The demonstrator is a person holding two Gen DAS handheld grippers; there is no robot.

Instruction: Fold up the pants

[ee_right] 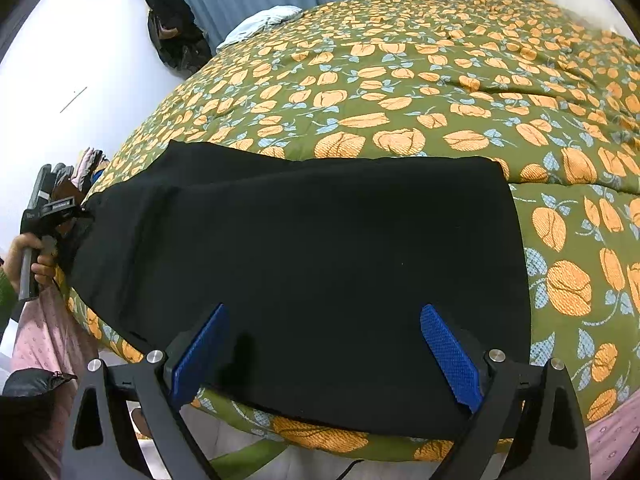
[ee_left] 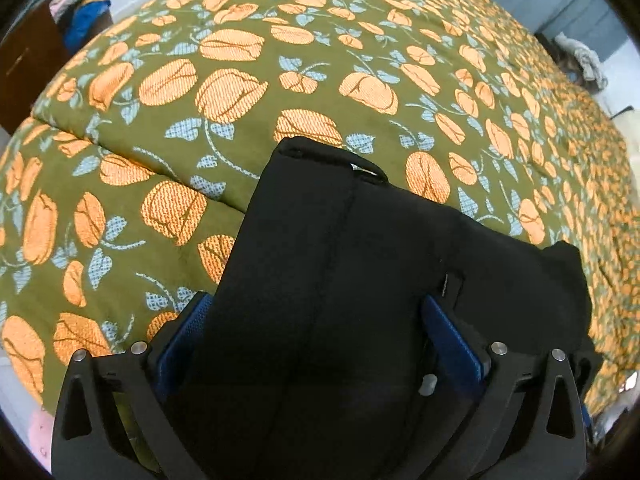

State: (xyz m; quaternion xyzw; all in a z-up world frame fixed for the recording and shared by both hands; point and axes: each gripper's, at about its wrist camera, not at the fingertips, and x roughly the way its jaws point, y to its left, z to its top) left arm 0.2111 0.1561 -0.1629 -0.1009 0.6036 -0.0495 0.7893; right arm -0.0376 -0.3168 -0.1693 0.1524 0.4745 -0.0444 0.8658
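1. On the bed, spread over an olive quilt (ee_right: pixel 400 92) printed with orange flowers, lie the black pants (ee_right: pixel 304 264), folded into a broad dark slab near the quilt's front edge.
2. Seen from the right wrist, the right gripper (ee_right: pixel 324 354) hangs above the pants' near edge with its blue pads (ee_right: pixel 450 354) set wide apart; nothing is pinched between them.
3. At the far left of that view, a hand (ee_right: pixel 24 258) holds the left gripper (ee_right: pixel 60 210) at the pants' left end.
4. From the left wrist, the left gripper (ee_left: pixel 320 340) has its fingers spread to their widest, with the pants (ee_left: pixel 344 280) passing between the blue pads (ee_left: pixel 452 336). Whether the pads press on the cloth I cannot tell.
5. A belt loop (ee_left: pixel 366 170) shows at the pants' far end there.
6. Stacked clothes (ee_left: pixel 80 4) sit beyond the quilt's corner.
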